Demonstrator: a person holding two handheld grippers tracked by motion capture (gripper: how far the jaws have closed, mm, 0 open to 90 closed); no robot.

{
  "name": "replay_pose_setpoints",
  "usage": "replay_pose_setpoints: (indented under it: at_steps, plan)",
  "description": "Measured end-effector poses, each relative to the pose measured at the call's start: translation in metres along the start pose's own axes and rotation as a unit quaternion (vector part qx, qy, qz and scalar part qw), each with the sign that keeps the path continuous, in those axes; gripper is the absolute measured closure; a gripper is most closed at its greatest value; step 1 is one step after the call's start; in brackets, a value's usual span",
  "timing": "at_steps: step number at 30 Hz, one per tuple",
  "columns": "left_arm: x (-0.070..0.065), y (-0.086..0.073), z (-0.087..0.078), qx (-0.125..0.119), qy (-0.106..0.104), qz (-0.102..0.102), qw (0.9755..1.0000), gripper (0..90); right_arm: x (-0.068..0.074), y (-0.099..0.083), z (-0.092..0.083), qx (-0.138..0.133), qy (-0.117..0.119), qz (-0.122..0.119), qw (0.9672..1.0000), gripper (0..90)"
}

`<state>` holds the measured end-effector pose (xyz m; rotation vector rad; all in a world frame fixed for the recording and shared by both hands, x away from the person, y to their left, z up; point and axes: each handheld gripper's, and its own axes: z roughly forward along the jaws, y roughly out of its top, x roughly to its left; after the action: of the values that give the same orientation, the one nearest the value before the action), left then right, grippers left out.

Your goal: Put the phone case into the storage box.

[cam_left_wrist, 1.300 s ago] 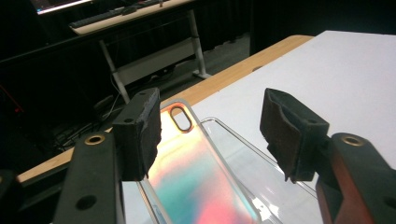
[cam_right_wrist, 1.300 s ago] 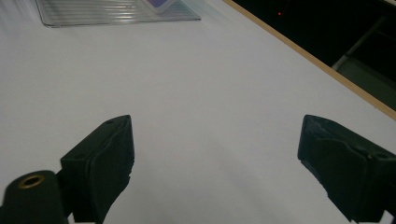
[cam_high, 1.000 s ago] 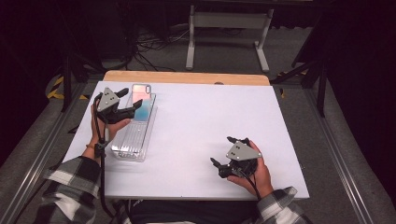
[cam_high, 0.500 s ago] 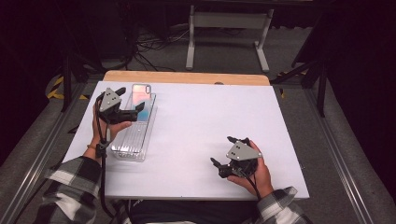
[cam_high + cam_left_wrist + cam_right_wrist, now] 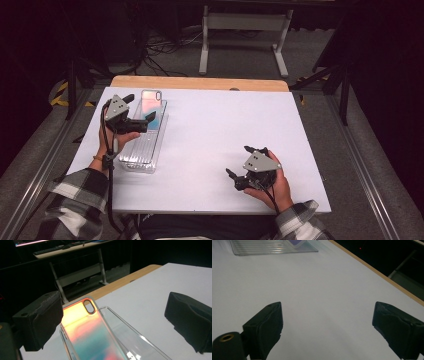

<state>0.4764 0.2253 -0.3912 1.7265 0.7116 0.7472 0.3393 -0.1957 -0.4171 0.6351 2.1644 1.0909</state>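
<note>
An iridescent phone case (image 5: 151,101) (image 5: 92,337), pink to teal with a camera cutout, lies at the table's far left, overlapping the far end of a clear ribbed tray (image 5: 141,147) (image 5: 132,338). My left gripper (image 5: 141,109) (image 5: 113,312) hovers just over the case, its jaws wide open on either side and touching nothing. Near the front edge, right of centre, my right gripper (image 5: 238,161) (image 5: 327,325) stands open and empty above bare white table. The tray (image 5: 269,246) and a corner of the case (image 5: 297,242) lie far ahead of it.
The white table top (image 5: 225,125) has a wooden strip (image 5: 200,83) along its far edge. Beyond it stand a grey metal frame (image 5: 245,22) and floor cables (image 5: 165,55). Metal rails (image 5: 360,175) run along both sides.
My left gripper has edged slightly toward the case. The right hand has stayed still.
</note>
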Motion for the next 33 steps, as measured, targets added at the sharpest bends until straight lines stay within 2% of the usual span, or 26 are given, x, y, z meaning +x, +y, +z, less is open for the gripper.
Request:
replay_pose_setpoints:
  at_steps: [11, 15, 23, 25, 26, 33]
  plan:
    - [-0.005, 0.004, -0.010, -0.008, -0.012, 0.009, 0.9999, 2.9, -0.001, 0.000, -0.001, -0.001, -0.003, 0.002, 1.0000, 10.1]
    - [-0.008, 0.005, -0.012, -0.009, -0.008, 0.014, 0.9998, 3.5, 0.000, 0.000, -0.001, -0.001, -0.006, 0.001, 1.0000, 10.1]
    - [-0.017, 0.008, -0.015, -0.011, -0.022, 0.029, 0.9993, 3.3, -0.001, 0.001, -0.002, -0.002, -0.007, 0.001, 1.0000, 10.1]
    - [-0.019, 0.009, -0.015, -0.016, -0.026, 0.026, 0.9992, 3.4, -0.001, 0.000, -0.002, -0.002, -0.007, 0.001, 1.0000, 10.1]
    - [-0.020, 0.009, -0.016, -0.014, -0.025, 0.032, 0.9991, 3.7, -0.001, 0.000, -0.002, -0.002, -0.007, 0.001, 1.0000, 10.1]
    - [-0.027, 0.010, -0.018, -0.019, -0.035, 0.034, 0.9986, 4.4, -0.002, 0.001, -0.004, -0.006, -0.012, 0.000, 0.9999, 10.1]
